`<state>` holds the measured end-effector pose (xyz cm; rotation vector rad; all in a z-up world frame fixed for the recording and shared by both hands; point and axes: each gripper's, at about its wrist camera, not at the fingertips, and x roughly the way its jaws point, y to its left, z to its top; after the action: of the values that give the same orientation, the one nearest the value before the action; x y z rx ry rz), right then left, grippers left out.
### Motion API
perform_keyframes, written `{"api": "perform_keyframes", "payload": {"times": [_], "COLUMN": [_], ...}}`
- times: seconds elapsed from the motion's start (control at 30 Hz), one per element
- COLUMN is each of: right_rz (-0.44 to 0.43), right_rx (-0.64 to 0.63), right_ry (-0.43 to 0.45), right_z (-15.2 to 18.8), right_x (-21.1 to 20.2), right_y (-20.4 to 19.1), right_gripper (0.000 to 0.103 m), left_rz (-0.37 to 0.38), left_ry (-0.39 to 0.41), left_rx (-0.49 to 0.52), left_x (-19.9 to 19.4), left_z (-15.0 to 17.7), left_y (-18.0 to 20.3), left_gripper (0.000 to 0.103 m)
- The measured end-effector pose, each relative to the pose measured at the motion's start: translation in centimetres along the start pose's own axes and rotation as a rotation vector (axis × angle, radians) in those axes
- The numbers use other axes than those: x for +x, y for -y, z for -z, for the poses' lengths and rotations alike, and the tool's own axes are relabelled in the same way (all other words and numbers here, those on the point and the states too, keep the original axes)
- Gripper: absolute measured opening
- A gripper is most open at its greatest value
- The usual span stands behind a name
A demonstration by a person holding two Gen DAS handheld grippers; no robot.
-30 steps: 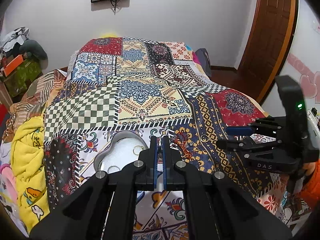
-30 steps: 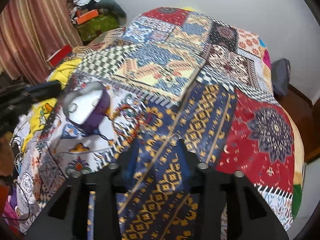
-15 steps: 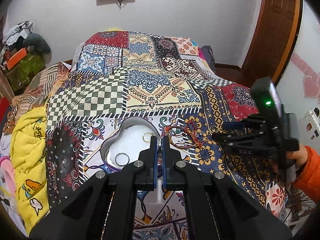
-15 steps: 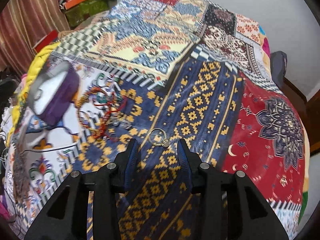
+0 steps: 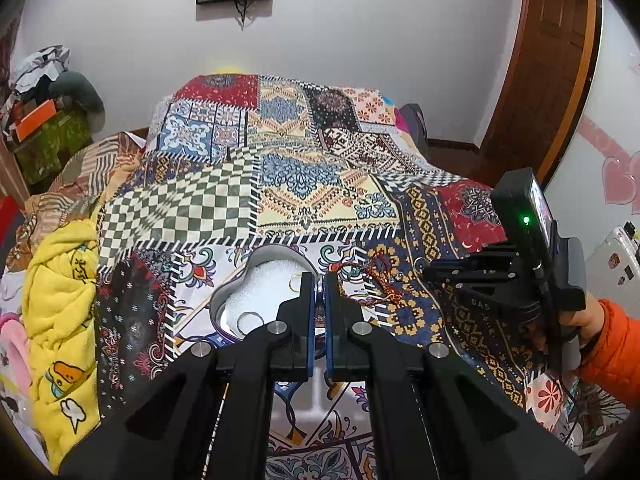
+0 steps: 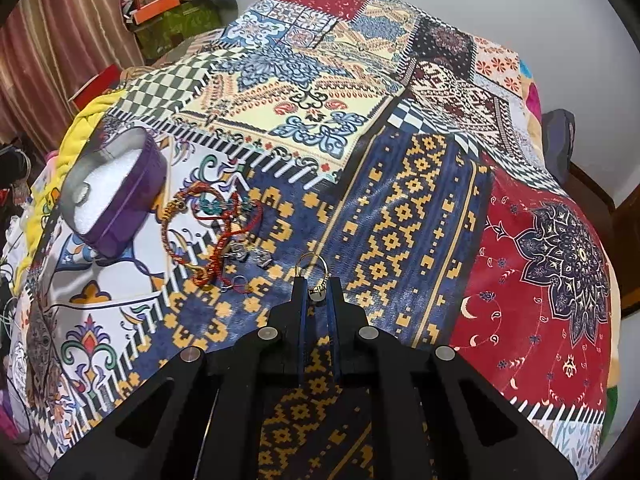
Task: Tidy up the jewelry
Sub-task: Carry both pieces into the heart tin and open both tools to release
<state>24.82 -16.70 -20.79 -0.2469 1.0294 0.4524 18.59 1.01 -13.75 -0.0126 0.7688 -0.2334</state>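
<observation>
**Ring in the claw, tin half filled**

On the left of the bed point(image 5: 192, 204), the heart-shaped tin point(image 5: 230, 300) sits open on the patchwork quilt, its white foam already carrying two rings: one near the front edge point(image 5: 249, 321), another further back point(image 5: 295, 282). The left claw point(image 5: 319, 296) hovers over the tin's right side with its fingers pressed nearly together; whether it pinches anything I cannot tell.

Just beside the tin lies a tangle of red and gold bracelets point(image 6: 208, 232), with some small silvery pieces point(image 6: 250, 255) at its edge, none of it sorted yet.

Further right, the right claw point(image 6: 316, 286) has closed on a gold ring point(image 6: 312, 266) with a small stone, which sits on the blue-and-yellow patch.

So, by my reckoning, two rings are stowed, a third is being collected, and the bracelets remain.
</observation>
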Motion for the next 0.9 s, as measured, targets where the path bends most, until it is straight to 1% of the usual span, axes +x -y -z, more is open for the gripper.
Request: {"api": "perform_keyframes", "payload": {"times": [0.23,0.4,0.57,0.73,0.9], "right_rz": [-0.034,-0.068,-0.115,-0.178,-0.225], "right_rx": [0.000,-0.003,-0.034,-0.065,-0.090], "right_ry": [0.055,0.108,0.172,0.197,0.189], "right_z": [-0.1,-1.1,-2.6,-4.0,-4.8], "right_x": [-2.4,-4.3,-6.0,-5.8,-4.5], "right_y": [-0.9,-1.5,-3.5,-6.1,-8.3], "right_gripper": [0.008,0.008,0.008,0.008,0.008], "left_rz": [-0.016,-0.032,-0.049,-0.051,-0.036], "left_ry": [0.044,0.062,0.065,0.067,0.054], "left_rx": [0.008,-0.003,-0.021,-0.028,-0.046], "left_x": [-2.0,-2.8,-2.9,-2.6,-1.7], "left_z": [-0.1,-0.3,-0.5,-0.7,-0.9], "left_y": [0.0,-0.7,-1.6,-2.4,-3.4], "left_gripper": [0.002,0.002,0.002,0.002,0.002]}}
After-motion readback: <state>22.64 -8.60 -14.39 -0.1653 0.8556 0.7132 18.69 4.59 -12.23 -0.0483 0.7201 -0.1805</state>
